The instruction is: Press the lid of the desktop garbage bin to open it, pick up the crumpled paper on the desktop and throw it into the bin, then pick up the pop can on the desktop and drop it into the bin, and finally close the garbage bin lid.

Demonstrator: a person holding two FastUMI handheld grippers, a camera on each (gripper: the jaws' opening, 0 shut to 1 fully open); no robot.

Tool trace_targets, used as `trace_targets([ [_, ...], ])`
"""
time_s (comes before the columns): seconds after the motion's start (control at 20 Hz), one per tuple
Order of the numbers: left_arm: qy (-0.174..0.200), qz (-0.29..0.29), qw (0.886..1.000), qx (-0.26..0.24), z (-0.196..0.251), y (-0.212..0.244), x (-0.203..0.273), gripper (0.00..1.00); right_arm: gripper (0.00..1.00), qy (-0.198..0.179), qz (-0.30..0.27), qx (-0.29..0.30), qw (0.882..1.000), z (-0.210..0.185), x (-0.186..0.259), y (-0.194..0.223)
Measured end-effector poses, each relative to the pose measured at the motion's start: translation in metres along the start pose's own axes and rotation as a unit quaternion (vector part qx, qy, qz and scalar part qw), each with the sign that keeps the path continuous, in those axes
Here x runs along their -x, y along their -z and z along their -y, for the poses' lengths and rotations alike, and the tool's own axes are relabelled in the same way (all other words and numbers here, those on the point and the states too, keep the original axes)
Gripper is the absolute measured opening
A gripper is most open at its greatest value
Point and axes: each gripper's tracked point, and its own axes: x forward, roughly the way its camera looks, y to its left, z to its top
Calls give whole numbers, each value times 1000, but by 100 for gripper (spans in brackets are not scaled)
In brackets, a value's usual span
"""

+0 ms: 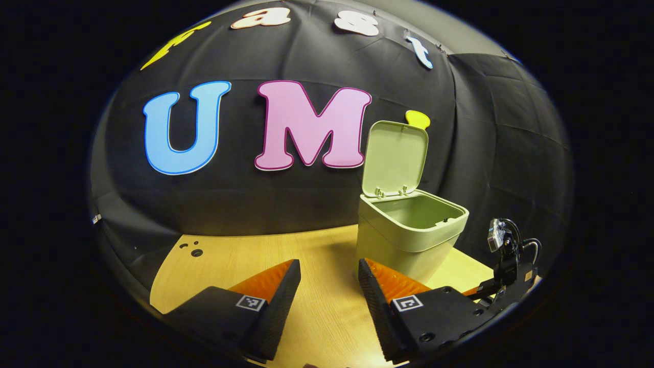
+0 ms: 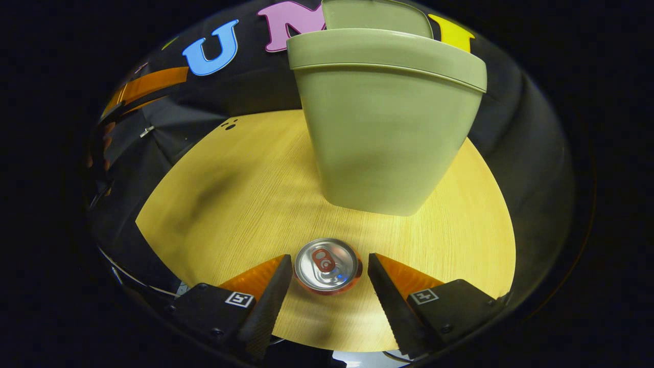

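Note:
The pale green bin (image 1: 409, 235) stands on the wooden desktop (image 1: 317, 255) with its lid (image 1: 394, 158) swung up and open. My left gripper (image 1: 329, 286) hovers open over the desk, left of and in front of the bin. At the far right, low by the desk edge, the right gripper (image 1: 503, 276) shows. In the right gripper view, the pop can (image 2: 327, 266) stands upright, seen from above, in front of the bin (image 2: 388, 128). My right gripper (image 2: 329, 278) is open with its fingers on either side of the can, not pressing it.
Several small holes (image 1: 191, 249) mark the desktop's far left corner. The black cloth wall closes in behind and to both sides. Bare wood (image 2: 230, 204) lies left of the bin.

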Motion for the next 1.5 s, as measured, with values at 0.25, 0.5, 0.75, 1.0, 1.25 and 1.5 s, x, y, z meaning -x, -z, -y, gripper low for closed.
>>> trace_targets([
  [0.25,0,-8,1000,4,-5,7,-5,75,91,5,-5,-5,1000,0,-6,1],
  [0.5,1,-11,1000,6,-11,10,-8,75,85,15,-7,-6,1000,1,-7,2],
  [0.75,8,-11,1000,9,-8,13,-12,75,83,18,-11,-2,1000,2,-5,1],
  [1.0,20,-7,1000,0,-3,11,-20,76,83,9,5,-15,1000,-7,15,-13],
  [1.25,36,-8,999,-7,8,8,-27,76,84,-3,27,-12,1000,-22,45,-33],
  [1.5,51,-6,999,-4,18,8,-29,76,83,-5,67,-19,998,-31,85,-65],
])
